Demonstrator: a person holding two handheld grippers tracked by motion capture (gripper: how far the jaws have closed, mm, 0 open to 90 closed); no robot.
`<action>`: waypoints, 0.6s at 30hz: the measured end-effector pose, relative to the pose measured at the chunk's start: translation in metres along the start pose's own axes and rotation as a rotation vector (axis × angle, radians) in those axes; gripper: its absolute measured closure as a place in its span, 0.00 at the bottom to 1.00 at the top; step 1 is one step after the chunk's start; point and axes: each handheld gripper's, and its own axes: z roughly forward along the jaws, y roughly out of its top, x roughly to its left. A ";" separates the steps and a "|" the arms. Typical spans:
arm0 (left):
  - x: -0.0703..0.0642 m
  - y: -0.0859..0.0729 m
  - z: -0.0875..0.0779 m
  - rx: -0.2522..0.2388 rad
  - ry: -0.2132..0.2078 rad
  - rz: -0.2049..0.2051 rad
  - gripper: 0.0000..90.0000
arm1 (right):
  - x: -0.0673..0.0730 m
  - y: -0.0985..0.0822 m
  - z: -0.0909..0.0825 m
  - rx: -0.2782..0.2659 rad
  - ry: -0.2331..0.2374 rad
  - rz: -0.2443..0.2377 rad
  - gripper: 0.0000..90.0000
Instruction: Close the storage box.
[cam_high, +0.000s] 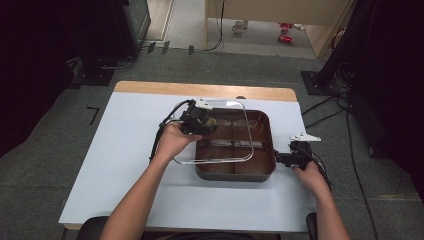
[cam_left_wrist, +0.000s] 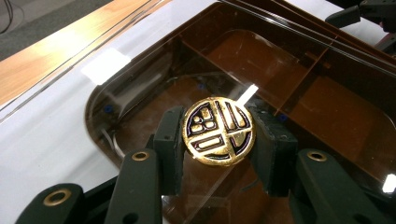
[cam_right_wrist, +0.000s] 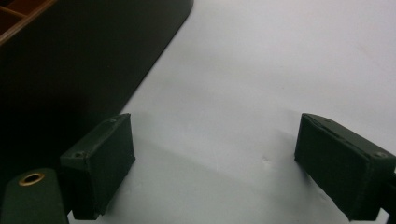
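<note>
Step in hand — lid handling. The left tongs (cam_left_wrist: 218, 140) are clenched on the round gold knob (cam_left_wrist: 218, 131) of the clear lid (cam_high: 220, 132), one pad against each side of the knob. The lid hangs over the brown divided pan (cam_high: 260, 145) but not square to it: in the high view it is offset toward 9 o'clock and overhangs the pan's 9 o'clock wall. Whether any edge of the lid touches the rim, I cannot tell. In the left gripper view the pan's dividers show through the glass.

The pan sits on the white table (cam_high: 120, 165), right of centre. The compartments look empty from the high view, though glare hides part of them.

The right tongs (cam_high: 284, 159) are released — jaws well apart with bare table between them — and lie at the pan's 3 o'clock side, just beside its dark outer wall (cam_right_wrist: 84, 65), holding nothing.

Judgement: the lid is in transit, either coming off or going on; the frames do not settle which. To seat it, the next move calls for a level shift toward 3 o'clock until the corners match the rim, then a straight descent. To remove it, carry on toward 9 o'clock and set it flat on open table. Either way, keep the knob grip firm.
</note>
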 end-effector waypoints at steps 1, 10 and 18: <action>-0.002 0.001 0.002 0.001 0.002 0.004 0.66 | 0.000 0.000 0.000 0.000 0.000 0.000 0.13; -0.022 0.007 0.019 0.016 -0.018 0.037 0.66 | 0.000 0.000 0.000 0.000 0.001 -0.002 0.13; -0.041 0.015 0.036 0.033 -0.023 0.058 0.66 | 0.000 0.000 0.000 -0.001 0.000 -0.001 0.13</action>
